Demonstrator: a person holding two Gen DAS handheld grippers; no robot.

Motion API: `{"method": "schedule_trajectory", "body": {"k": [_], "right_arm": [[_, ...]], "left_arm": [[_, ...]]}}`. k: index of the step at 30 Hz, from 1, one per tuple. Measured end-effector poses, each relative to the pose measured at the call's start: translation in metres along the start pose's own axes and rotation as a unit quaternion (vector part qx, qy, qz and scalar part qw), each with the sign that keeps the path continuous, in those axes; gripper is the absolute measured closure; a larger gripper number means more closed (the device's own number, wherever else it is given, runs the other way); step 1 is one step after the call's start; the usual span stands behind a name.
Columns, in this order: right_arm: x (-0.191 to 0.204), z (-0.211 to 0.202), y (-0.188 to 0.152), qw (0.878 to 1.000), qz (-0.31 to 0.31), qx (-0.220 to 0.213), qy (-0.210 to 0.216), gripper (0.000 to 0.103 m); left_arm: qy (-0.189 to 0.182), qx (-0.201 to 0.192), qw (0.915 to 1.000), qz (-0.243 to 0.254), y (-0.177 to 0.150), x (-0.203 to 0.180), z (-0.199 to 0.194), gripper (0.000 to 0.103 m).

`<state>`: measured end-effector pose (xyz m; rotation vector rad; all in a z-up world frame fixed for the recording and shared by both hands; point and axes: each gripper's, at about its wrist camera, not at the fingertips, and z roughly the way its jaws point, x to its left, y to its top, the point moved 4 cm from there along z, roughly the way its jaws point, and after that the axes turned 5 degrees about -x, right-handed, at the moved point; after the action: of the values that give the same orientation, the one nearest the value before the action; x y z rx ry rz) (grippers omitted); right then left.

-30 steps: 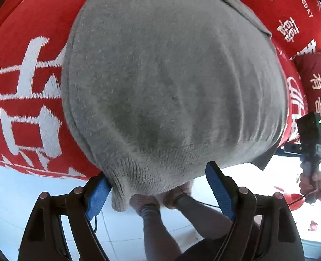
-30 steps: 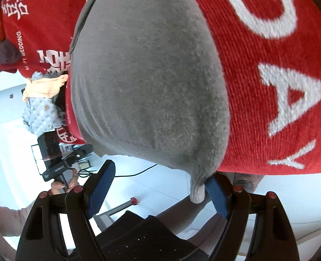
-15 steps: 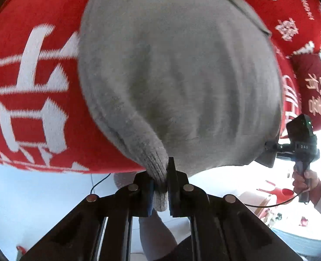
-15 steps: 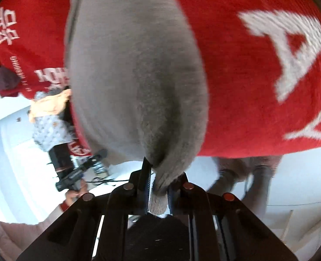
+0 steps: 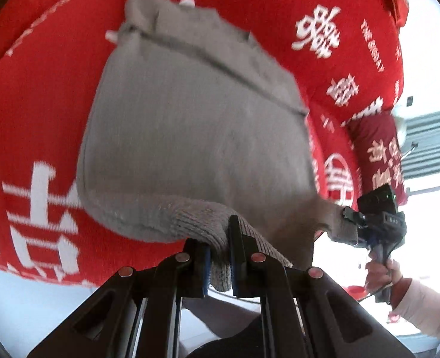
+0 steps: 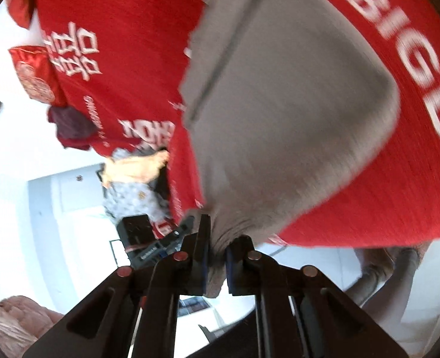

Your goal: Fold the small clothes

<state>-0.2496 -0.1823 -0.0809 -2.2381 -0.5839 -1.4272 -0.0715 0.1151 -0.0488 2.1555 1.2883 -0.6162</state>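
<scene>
A grey knit garment [image 5: 196,137] lies on a red cloth with white lettering [image 5: 35,104]. My left gripper [image 5: 220,265] is shut on its ribbed near edge, lifted off the cloth. The right gripper [image 5: 351,223] shows at the right of this view, holding the garment's other near corner. In the right wrist view the right gripper [image 6: 217,265] is shut on the grey garment [image 6: 294,119], which stretches away over the red cloth [image 6: 124,59]. The left gripper [image 6: 172,238] is partly visible behind it at the left.
A dark red cushion [image 5: 378,155] lies at the far right of the red cloth. A pile of clothes [image 6: 136,179], one peach and one grey patterned, sits at the cloth's edge. White floor lies below the near edge.
Both grippers were open a second ago, shut on the garment's near edge, and have now lifted and pulled it up; more red cloth shows beyond it.
</scene>
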Motion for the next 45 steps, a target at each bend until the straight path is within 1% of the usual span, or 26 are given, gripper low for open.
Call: {"method": "schedule_trajectory", "body": {"k": [3, 6, 9, 14, 18, 20, 21, 23, 25, 26, 27, 28, 32, 33, 35, 36, 37, 39, 40, 41, 42, 43, 44, 45], "right_arm": [[0.025, -0.002, 0.017, 1.0, -0.016, -0.013, 0.021, 0.093], [0.046, 0.003, 0.04, 0.999, -0.032, -0.016, 0.034, 0.094], [0.061, 0.01, 0.068, 0.998, -0.033, -0.022, 0.047, 0.094], [0.087, 0.01, 0.115, 0.996, -0.037, -0.028, 0.072, 0.094], [0.111, 0.006, 0.166, 0.995, -0.049, -0.036, 0.078, 0.094], [0.118, 0.005, 0.196, 0.995, -0.053, -0.04, 0.076, 0.094], [0.12, 0.006, 0.212, 0.995, -0.053, -0.042, 0.075, 0.094], [0.121, 0.011, 0.249, 0.995, -0.053, -0.044, 0.075, 0.094], [0.118, 0.022, 0.277, 0.996, -0.053, -0.043, 0.065, 0.094], [0.112, 0.03, 0.293, 0.997, -0.051, -0.039, 0.053, 0.094], [0.107, 0.036, 0.302, 0.997, -0.048, -0.036, 0.042, 0.094], [0.095, 0.046, 0.316, 0.998, -0.041, -0.031, 0.021, 0.094], [0.051, 0.079, 0.352, 0.999, -0.014, -0.02, -0.034, 0.094], [0.043, 0.085, 0.358, 0.999, -0.01, -0.019, -0.045, 0.094], [0.03, 0.095, 0.368, 0.997, -0.006, -0.016, -0.069, 0.094], [0.025, 0.099, 0.371, 0.996, -0.007, -0.013, -0.085, 0.094], [0.02, 0.103, 0.373, 0.995, -0.01, -0.008, -0.102, 0.093], [0.016, 0.108, 0.374, 0.992, -0.013, -0.003, -0.125, 0.093], [0.017, 0.109, 0.374, 0.992, -0.013, -0.003, -0.129, 0.092], [0.021, 0.108, 0.373, 0.991, -0.018, -0.005, -0.131, 0.084], [0.027, 0.108, 0.372, 0.991, -0.027, -0.007, -0.134, 0.074], [0.037, 0.107, 0.371, 0.99, -0.043, -0.008, -0.134, 0.045], [0.045, 0.106, 0.37, 0.99, -0.056, -0.01, -0.131, 0.027], [0.058, 0.103, 0.369, 0.988, -0.077, -0.012, -0.137, 0.026]], "left_arm": [[0.001, -0.019, 0.9998, 0.002, 0.025, -0.005, -0.004, 0.092], [0.001, -0.036, 0.9993, 0.001, 0.052, -0.01, -0.007, 0.092], [0.004, -0.048, 0.9988, -0.005, 0.074, -0.011, -0.007, 0.092], [0.01, -0.072, 0.9974, -0.004, 0.123, -0.023, -0.01, 0.092], [0.017, -0.094, 0.9954, -0.006, 0.175, -0.033, -0.002, 0.092], [0.025, -0.105, 0.9942, -0.005, 0.205, -0.036, 0.008, 0.092], [0.027, -0.108, 0.9938, -0.004, 0.215, -0.036, 0.013, 0.092], [0.035, -0.116, 0.9926, -0.001, 0.242, -0.034, 0.026, 0.092], [0.051, -0.12, 0.9915, -0.003, 0.271, -0.027, 0.047, 0.092], [0.056, -0.12, 0.9912, -0.006, 0.278, -0.022, 0.055, 0.092], [0.065, -0.117, 0.9909, -0.013, 0.287, -0.015, 0.067, 0.092], [0.078, -0.113, 0.9903, -0.021, 0.296, -0.006, 0.083, 0.092], [0.12, -0.087, 0.9881, -0.04, 0.308, 0.02, 0.124, 0.092], [0.135, -0.081, 0.9867, -0.041, 0.31, 0.026, 0.134, 0.092], [0.152, -0.077, 0.9844, -0.043, 0.313, 0.032, 0.143, 0.092], [0.157, -0.074, 0.9838, -0.047, 0.314, 0.035, 0.147, 0.089], [0.161, -0.066, 0.9833, -0.054, 0.315, 0.037, 0.151, 0.089], [0.162, -0.058, 0.9832, -0.06, 0.318, 0.037, 0.151, 0.089], [0.163, -0.058, 0.9831, -0.058, 0.319, 0.035, 0.149, 0.089], [0.167, -0.059, 0.9829, -0.051, 0.32, 0.031, 0.145, 0.087], [0.17, -0.06, 0.9825, -0.046, 0.322, 0.028, 0.143, 0.071], [0.181, -0.062, 0.9809, -0.037, 0.323, 0.023, 0.137, 0.054], [0.196, -0.071, 0.9776, -0.029, 0.324, 0.019, 0.129, 0.022], [0.209, -0.083, 0.9742, -0.02, 0.327, 0.013, 0.122, 0.016]]}}
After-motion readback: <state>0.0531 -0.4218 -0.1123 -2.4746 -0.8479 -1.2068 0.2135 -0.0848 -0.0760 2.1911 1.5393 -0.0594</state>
